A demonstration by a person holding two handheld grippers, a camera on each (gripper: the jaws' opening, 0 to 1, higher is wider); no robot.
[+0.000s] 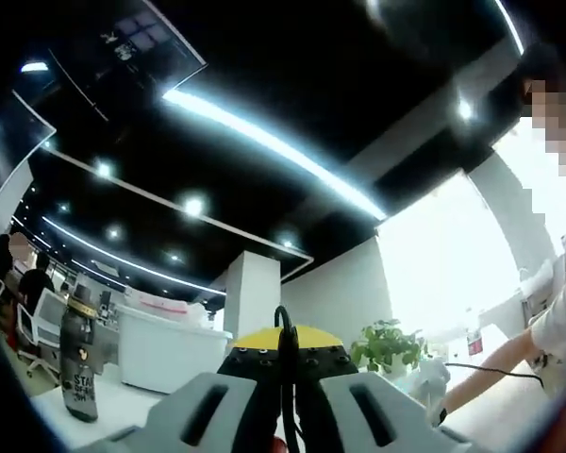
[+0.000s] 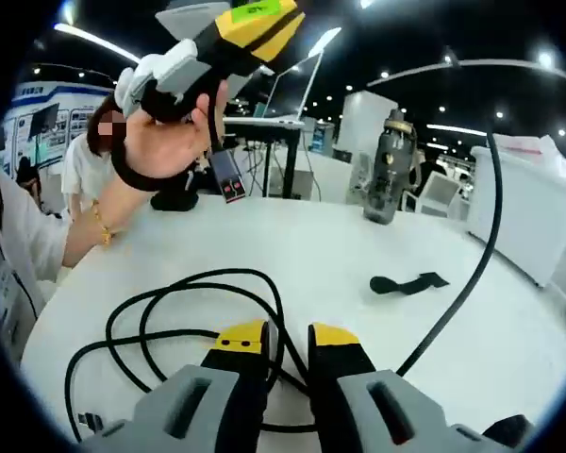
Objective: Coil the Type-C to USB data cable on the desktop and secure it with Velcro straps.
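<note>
Cable, black, is seen in the right gripper view lying in loose loops on the white round table. One strand is passed between the yellow-tipped jaws of the right gripper, which are drawn nearly together on it. From there a strand is carried upward to the right, off the table and out of the top of the view. A small connector is seen at the cable's end near the lower left edge.

A black Velcro strap is laid flat on the table, well apart from the loops, to the right of centre. Behind it a grey, bottle-shaped object is stood upright near the far rim. A small dark device with red buttons is set near the far left part of the table.

The left gripper is held raised above the table at the upper left of the right gripper view, gripped by a hand with a black strap across it and a bracelet at the wrist.

In the left gripper view the left gripper is pointed upward toward a dark ceiling with light strips. Its jaws are clenched on the cable, a short bend of which is projected above the tips. The grey object is seen at the left on the table, a potted plant at the right, and a person's arm at the far right.
</note>
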